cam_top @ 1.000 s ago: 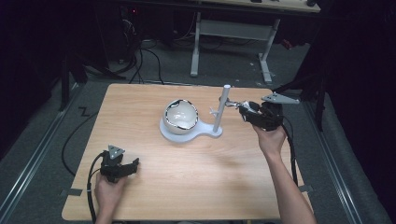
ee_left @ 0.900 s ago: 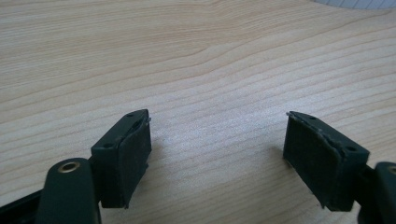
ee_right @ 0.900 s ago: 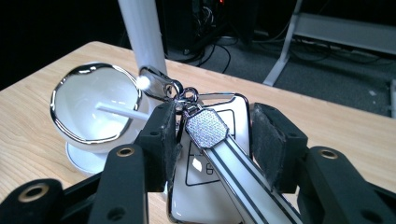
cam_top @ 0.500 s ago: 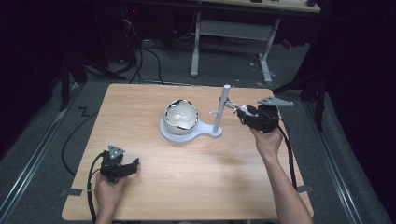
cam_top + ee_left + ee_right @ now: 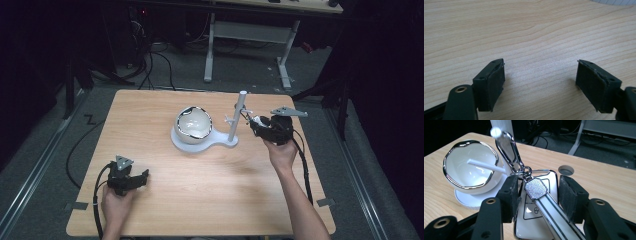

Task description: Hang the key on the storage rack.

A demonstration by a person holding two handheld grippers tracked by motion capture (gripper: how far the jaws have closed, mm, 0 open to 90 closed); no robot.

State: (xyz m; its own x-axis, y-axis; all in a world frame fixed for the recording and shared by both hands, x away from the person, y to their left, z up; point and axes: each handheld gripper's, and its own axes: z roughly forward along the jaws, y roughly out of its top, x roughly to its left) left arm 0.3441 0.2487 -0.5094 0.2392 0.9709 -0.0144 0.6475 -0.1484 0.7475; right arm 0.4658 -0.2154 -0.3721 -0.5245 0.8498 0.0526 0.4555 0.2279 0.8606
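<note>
Between the pads of my right gripper point(image 5: 539, 195) sits a white car key point(image 5: 534, 220), clamped tight, its silver clip point(image 5: 509, 150) hooked ahead on a peg of the white stand point(image 5: 239, 116) beside the bowl point(image 5: 471, 167). My left gripper point(image 5: 540, 82) rests open on the table point(image 5: 529, 30).

1. High view: fixed above the tabletop's point(image 5: 165, 210) near edge, facing forward and down, far off.
2. Left gripper view: low by the near-left corner, very close to bare wood.
3. Right gripper view: close, near the right edge, sharing the white bowl point(image 5: 470, 167) point(image 5: 194, 124) with the high view.
</note>
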